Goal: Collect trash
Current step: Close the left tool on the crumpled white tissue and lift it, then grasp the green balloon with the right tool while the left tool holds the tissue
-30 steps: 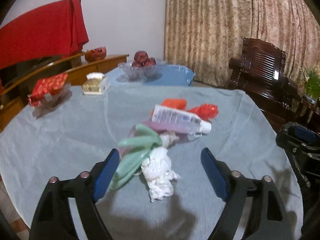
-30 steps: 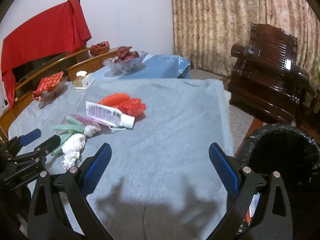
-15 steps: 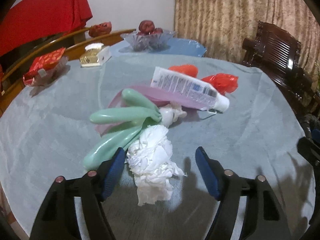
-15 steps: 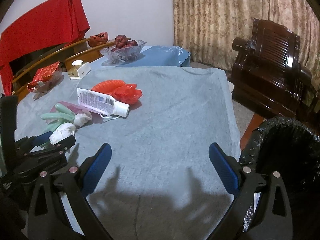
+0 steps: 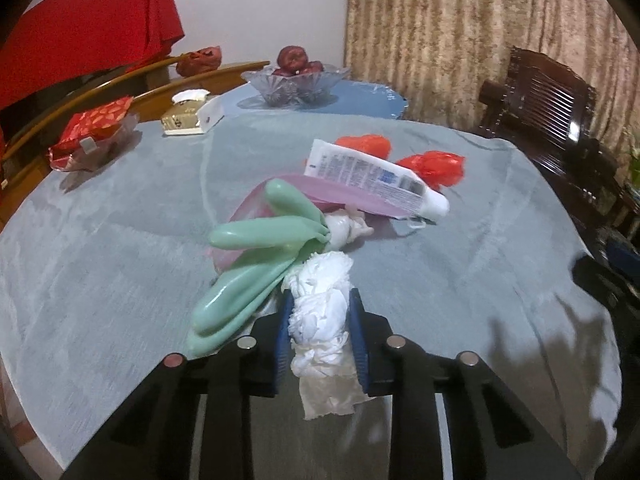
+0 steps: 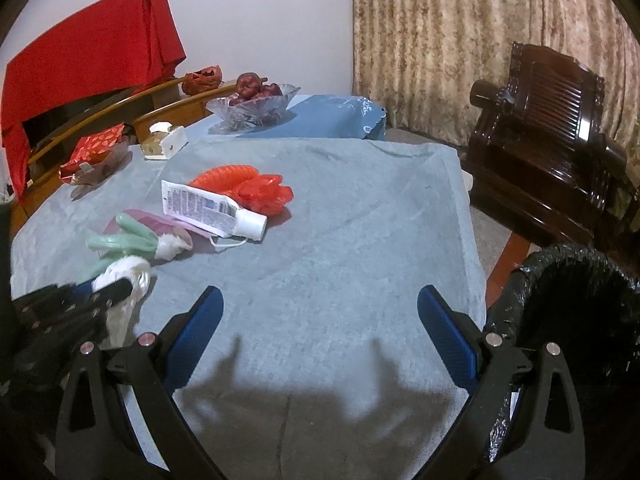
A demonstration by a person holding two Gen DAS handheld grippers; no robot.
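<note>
You've got matt grey-blue cloth on the table (image 6: 360, 240), crumpled white tissue paper (image 5: 320, 304), glossy green rubbery balloons (image 5: 256, 236), a smooth plastic tube (image 5: 372, 178), a cut-glass bowl (image 5: 296, 82), and a polished dark wood chair (image 6: 548, 140).

On my bench (image 6: 360, 240) I count one white tissue wad (image 5: 320, 304), one green glove (image 5: 256, 272), one white tube (image 6: 208, 208), one pink face mask (image 5: 332, 196), two red plastic scraps (image 6: 256, 188), one glass fruit bowl (image 5: 296, 84), and one black bin (image 6: 576, 312) beside it.
</note>
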